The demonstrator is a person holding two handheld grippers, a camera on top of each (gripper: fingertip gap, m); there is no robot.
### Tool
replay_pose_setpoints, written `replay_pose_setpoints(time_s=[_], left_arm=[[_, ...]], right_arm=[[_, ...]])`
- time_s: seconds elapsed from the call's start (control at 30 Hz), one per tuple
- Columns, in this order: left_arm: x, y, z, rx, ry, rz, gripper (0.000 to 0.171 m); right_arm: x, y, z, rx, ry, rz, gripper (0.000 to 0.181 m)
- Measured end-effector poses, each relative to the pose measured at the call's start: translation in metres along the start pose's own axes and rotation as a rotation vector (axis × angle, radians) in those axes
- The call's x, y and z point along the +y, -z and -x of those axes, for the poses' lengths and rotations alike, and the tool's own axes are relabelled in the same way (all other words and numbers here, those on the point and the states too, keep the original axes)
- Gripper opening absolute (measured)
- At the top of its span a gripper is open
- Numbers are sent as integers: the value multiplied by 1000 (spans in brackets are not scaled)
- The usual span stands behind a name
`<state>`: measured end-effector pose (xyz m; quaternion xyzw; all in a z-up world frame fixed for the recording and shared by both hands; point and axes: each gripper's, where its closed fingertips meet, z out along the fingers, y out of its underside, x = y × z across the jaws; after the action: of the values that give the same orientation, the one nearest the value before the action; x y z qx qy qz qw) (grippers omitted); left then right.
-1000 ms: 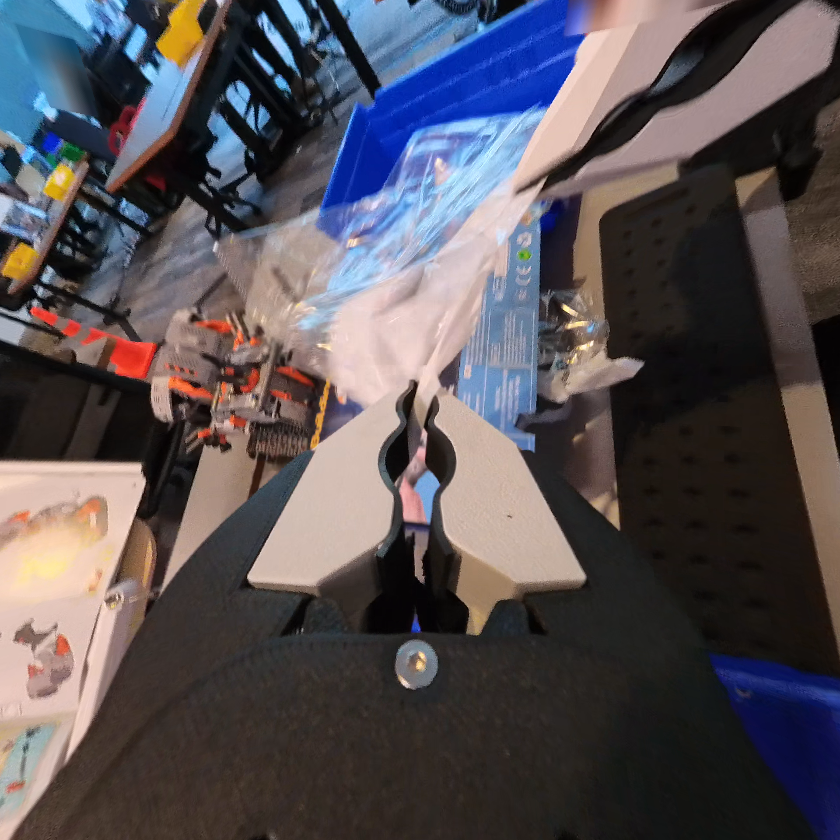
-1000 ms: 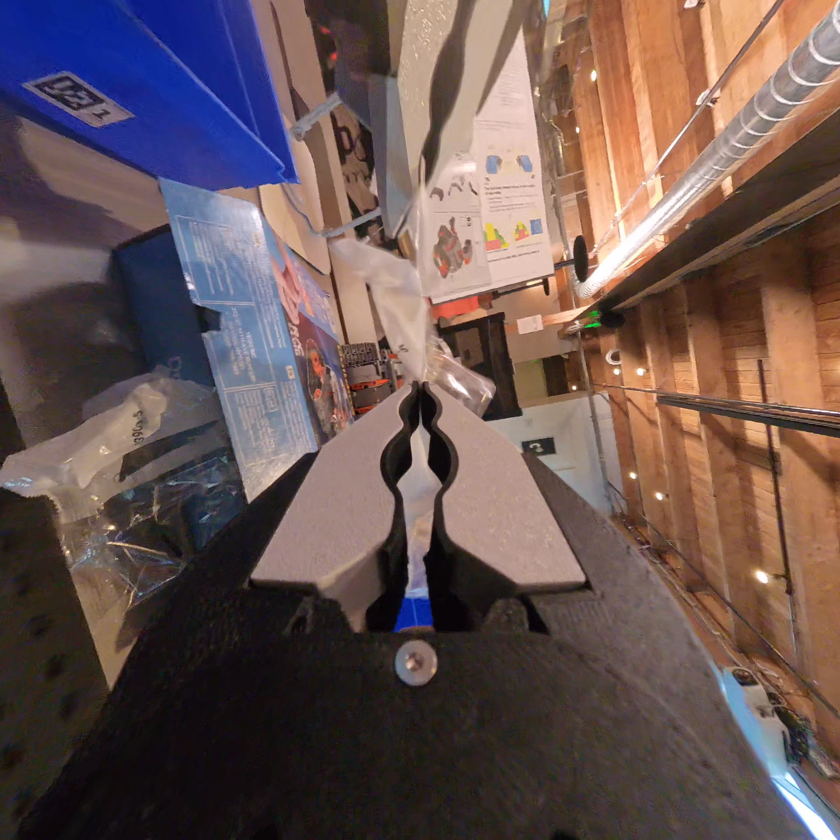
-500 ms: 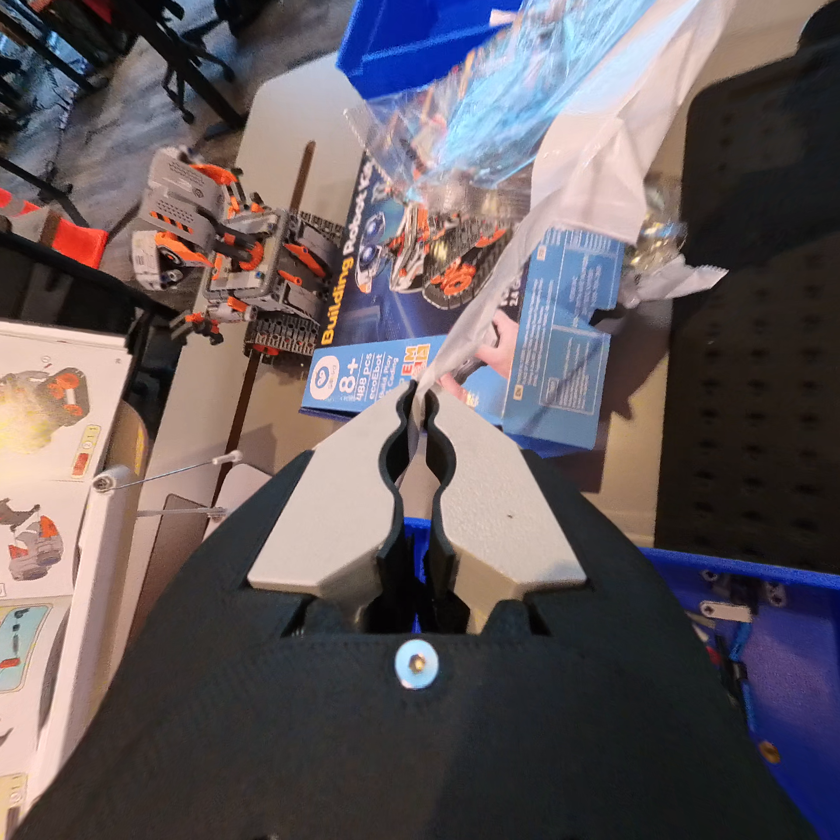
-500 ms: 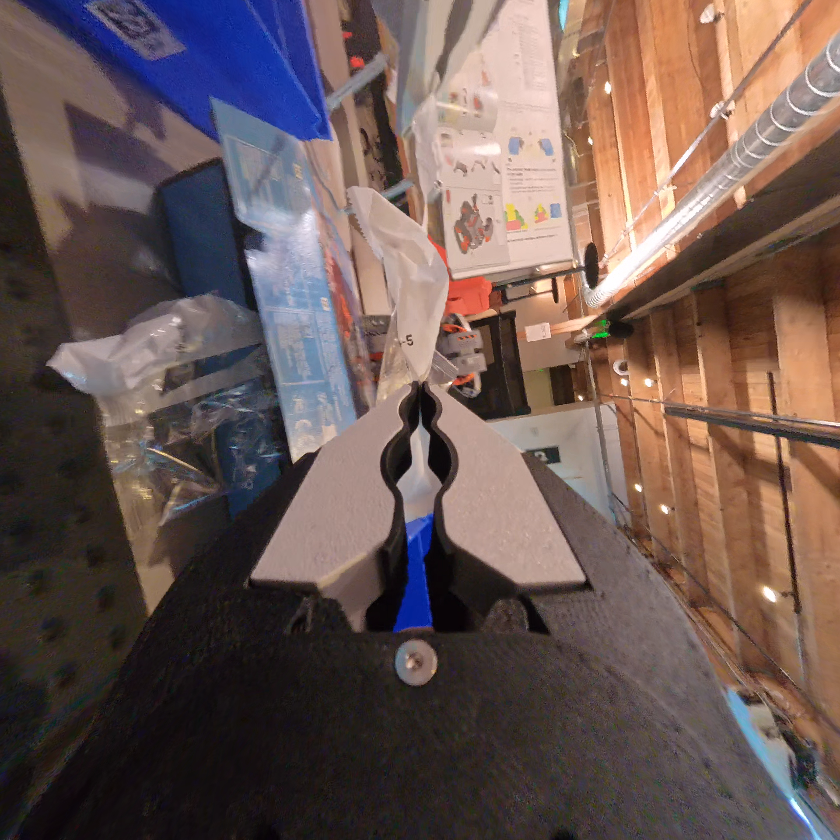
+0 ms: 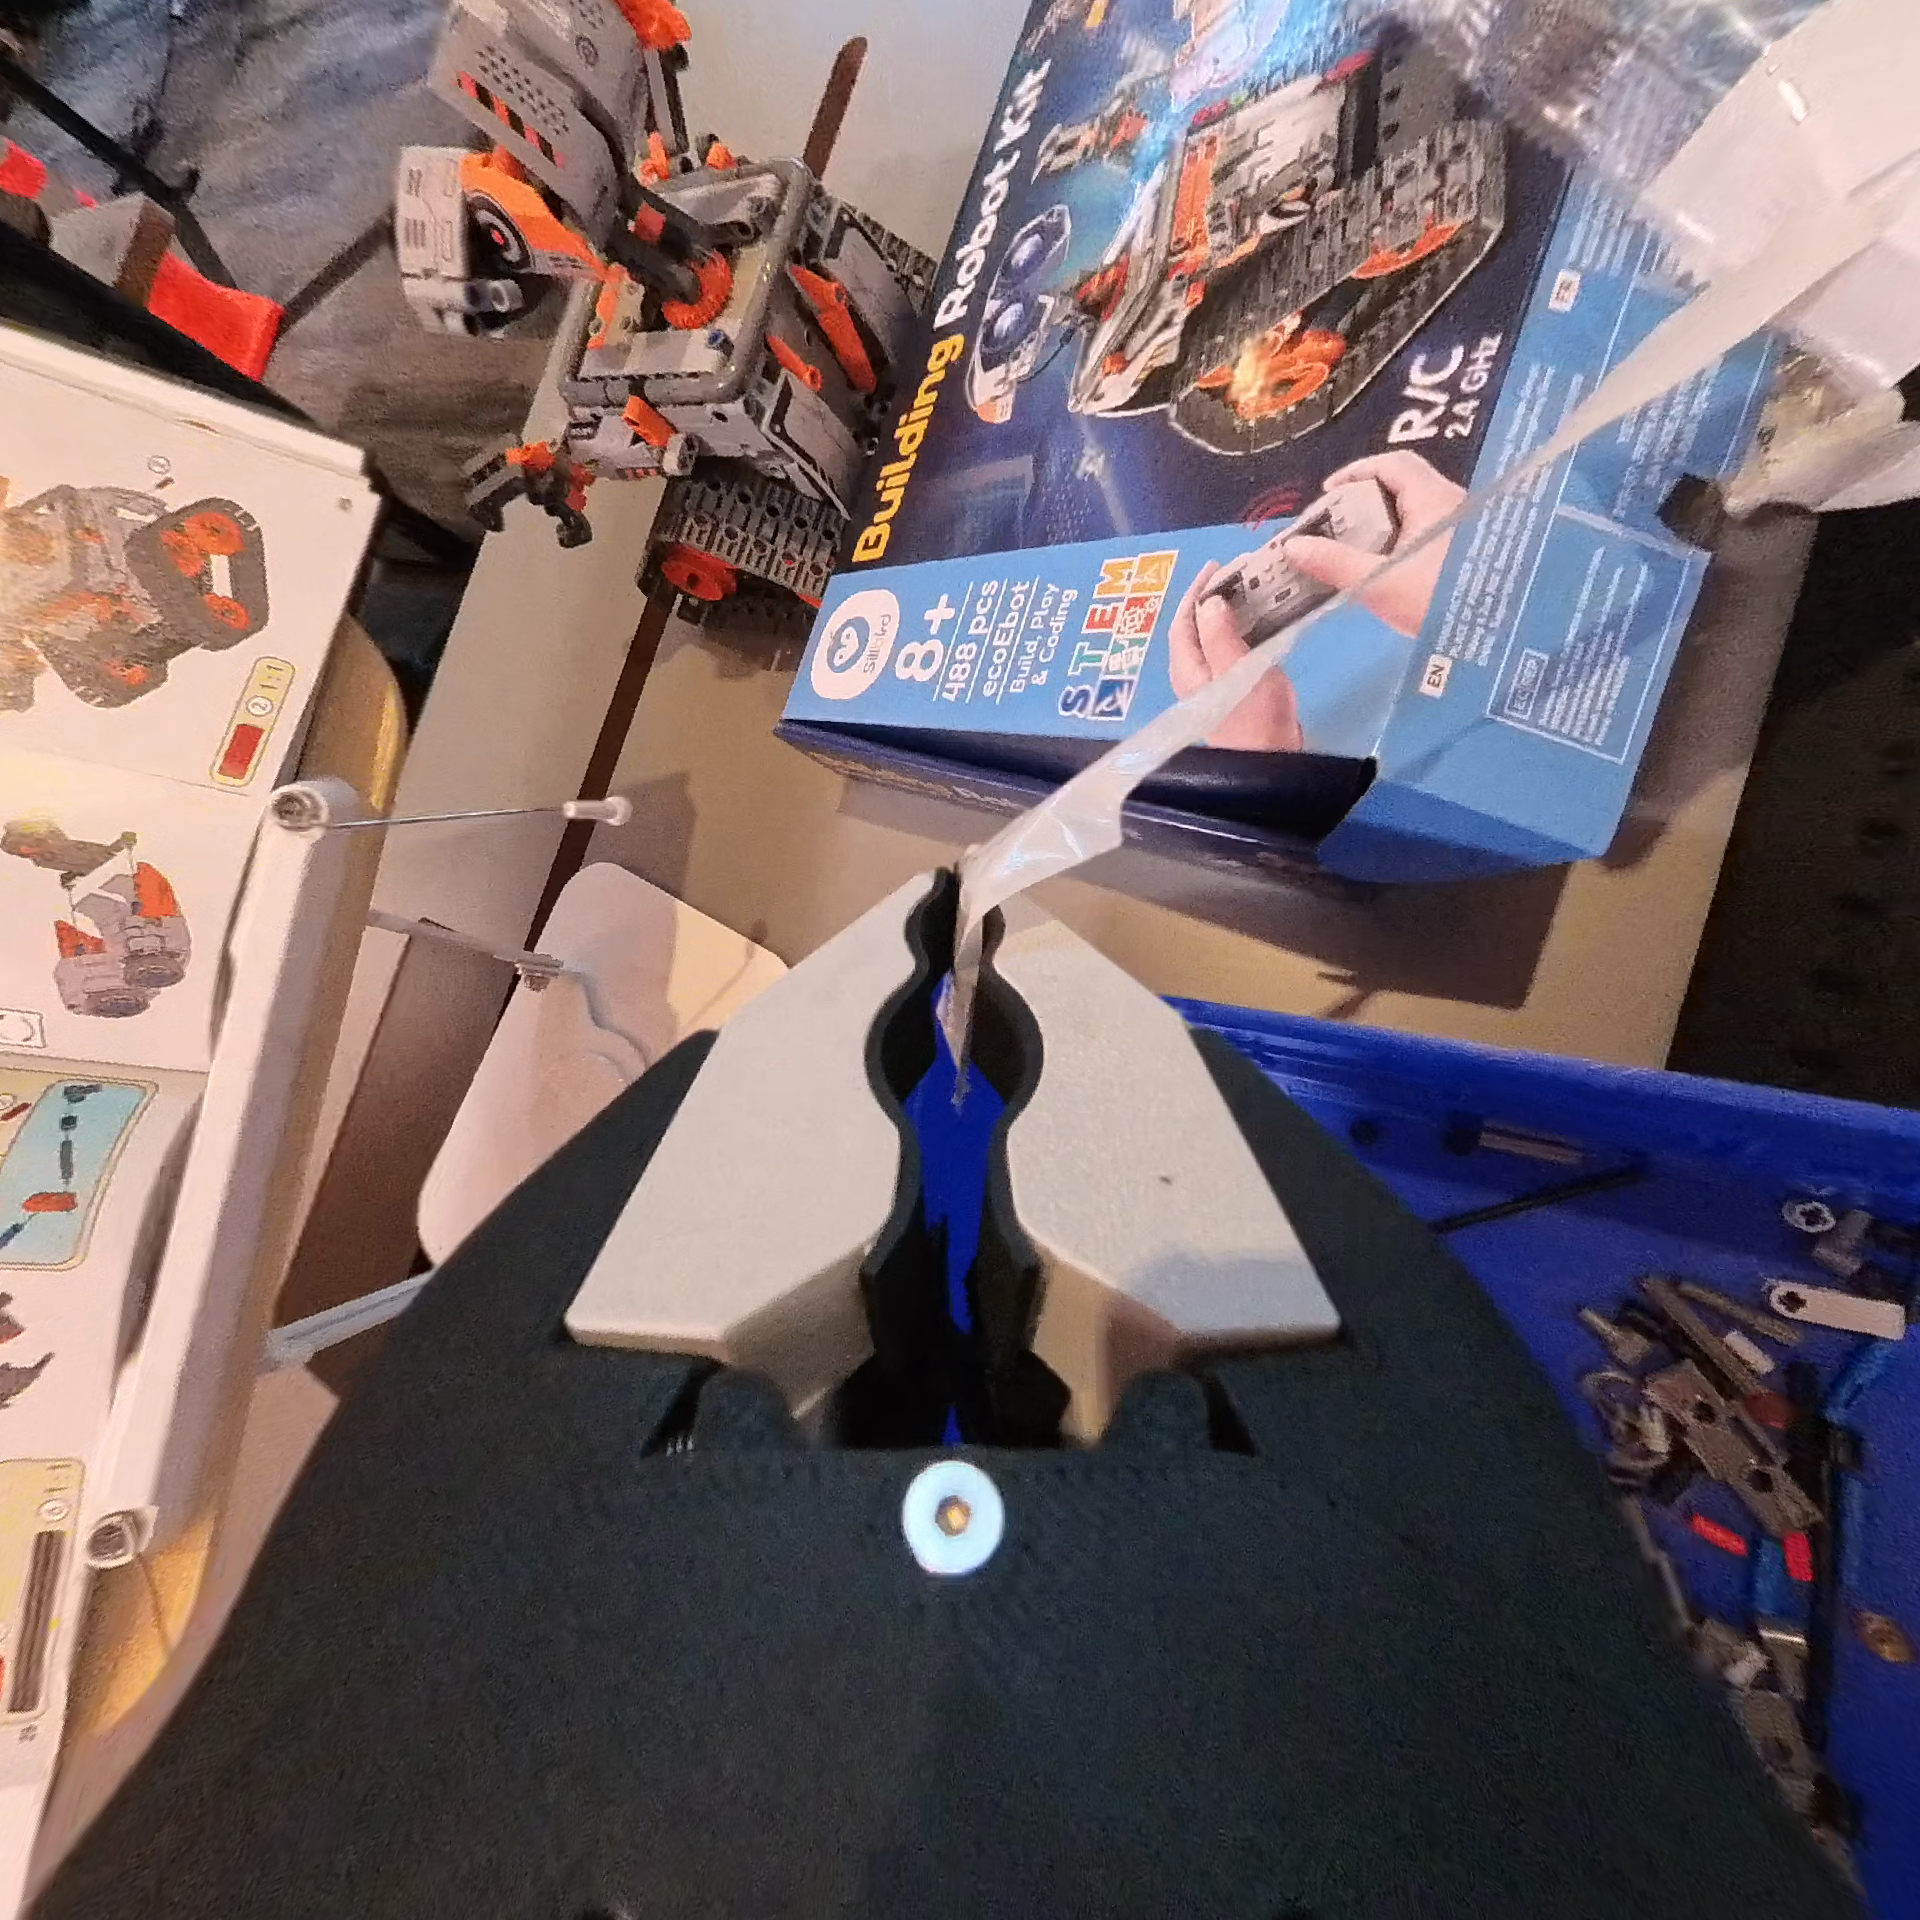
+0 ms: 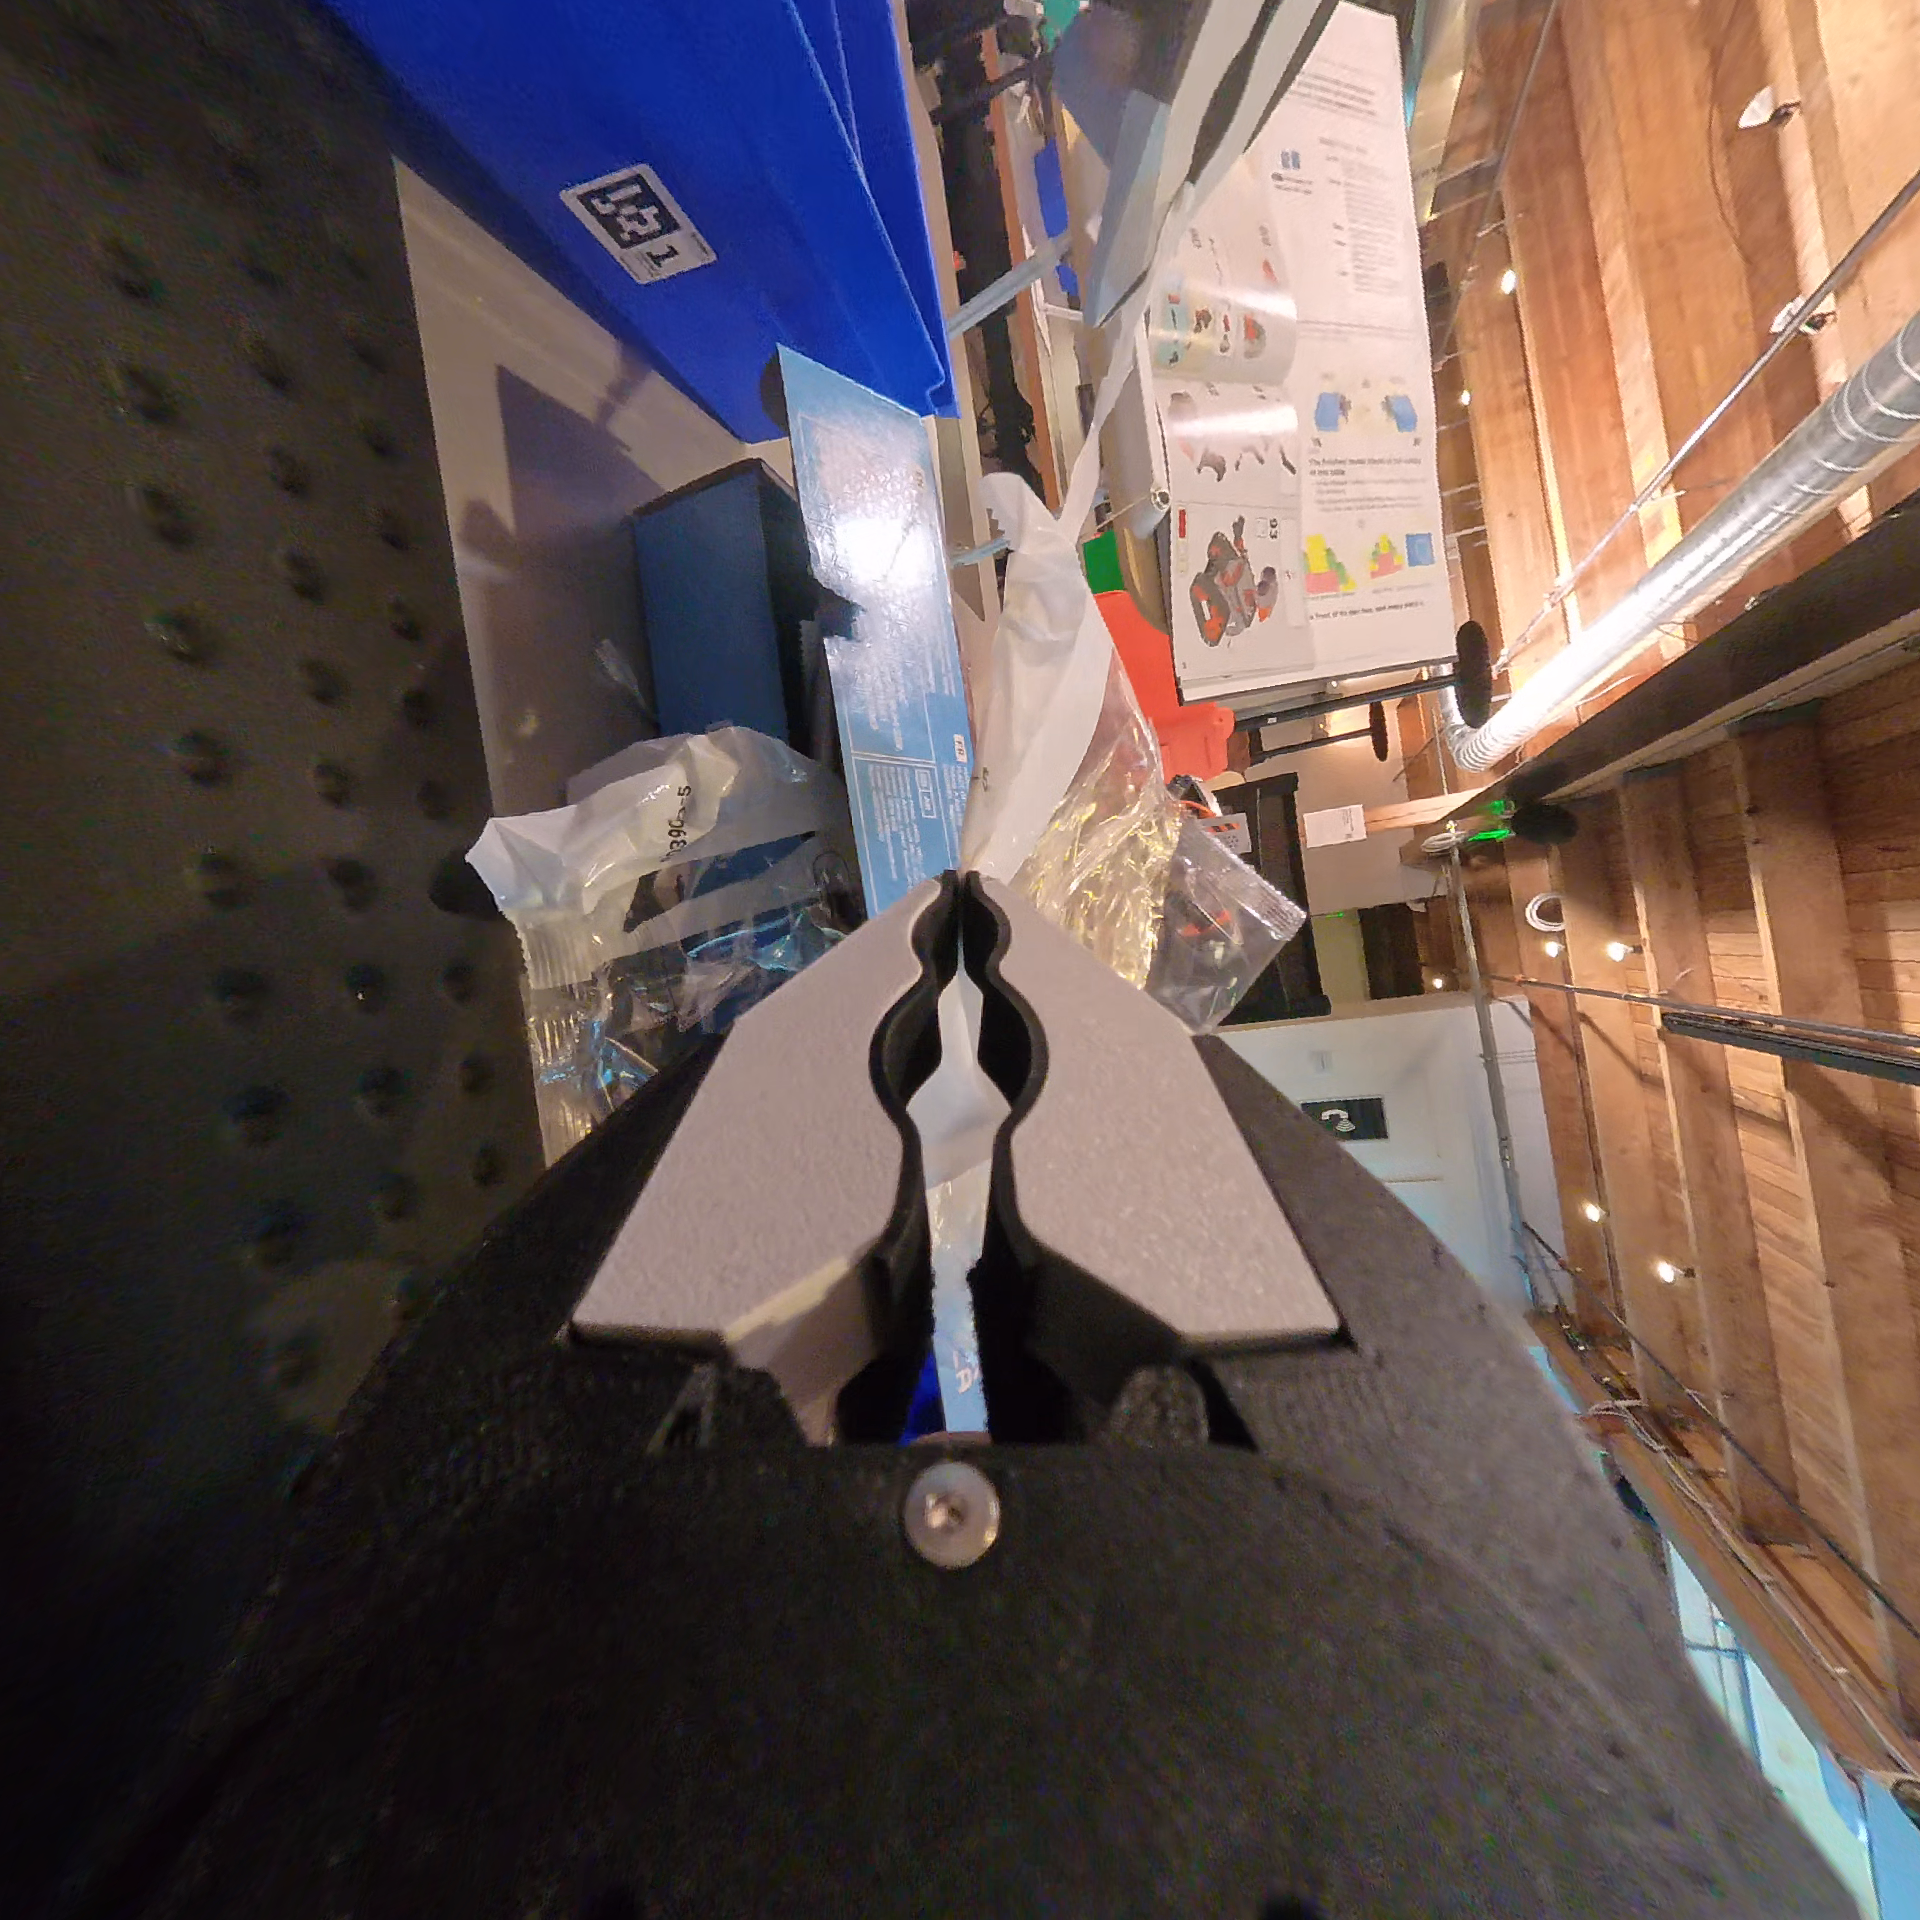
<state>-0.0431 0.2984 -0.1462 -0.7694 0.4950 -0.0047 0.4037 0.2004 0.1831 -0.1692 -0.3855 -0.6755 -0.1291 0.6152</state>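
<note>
Crinkled clear plastic bag (image 5: 1299, 613): I see my left gripper (image 5: 954, 894) and right gripper (image 6: 958, 883) each pinching it, above glossy blue box (image 5: 1195, 468).

In front of you a blue kit box (image 5: 1247, 416) lay flat on the pale table (image 5: 499, 790), with a grey-and-orange brick-built robot (image 5: 665, 301) standing just beside its left edge. To your left stood a board of illustrated instruction sheets (image 5: 135, 623), and nearest you sat a blue bin (image 5: 1558, 1122) scattered with small grey parts (image 5: 1725, 1434). Your other view took in a black perforated mat (image 6: 208, 520), a plank wall (image 6: 1662, 935) and a silver duct (image 6: 1714, 499).
</note>
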Motion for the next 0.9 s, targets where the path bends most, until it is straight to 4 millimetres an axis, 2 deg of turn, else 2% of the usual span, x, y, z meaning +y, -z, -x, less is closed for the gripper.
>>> replay_pose_setpoints(time_s=[0.2,0.3,0.33,0.37,0.4,0.43,0.53,0.57,0.6,0.67,0.73,0.8,0.9], left_arm=[[-3,8,14,-5,144,-84,0],[4,5,22,-31,203,-84,0],[8,3,32,-98,255,-68,0],[18,7,51,-165,281,-62,0],[25,16,66,-164,383,-96,0],[29,23,70,-142,426,-100,0],[28,23,47,-114,299,-16,0],[28,25,47,-135,258,-10,0],[33,31,49,-153,245,2,0],[48,41,34,-85,284,66,0],[65,55,16,-62,249,154,0],[84,77,21,-157,199,231,0],[95,109,18,-128,254,206,0]], right_arm=[[-15,-3,13,-16,-29,-50,0],[-33,-2,23,-53,-56,-91,0],[-42,-1,32,-86,-50,-112,0],[-48,1,40,-110,-50,-129,0],[-50,2,44,-112,-61,-132,0],[-49,3,44,-111,-85,-137,0],[-54,2,41,-113,-77,-160,0],[-58,1,39,-109,-59,-172,0],[-60,0,38,-114,-49,-183,0],[-59,-4,31,-104,-51,-177,0],[-57,-5,22,-96,-74,-181,0],[-58,-7,13,-83,-79,-182,0],[-60,-11,7,-94,-83,-185,0]])
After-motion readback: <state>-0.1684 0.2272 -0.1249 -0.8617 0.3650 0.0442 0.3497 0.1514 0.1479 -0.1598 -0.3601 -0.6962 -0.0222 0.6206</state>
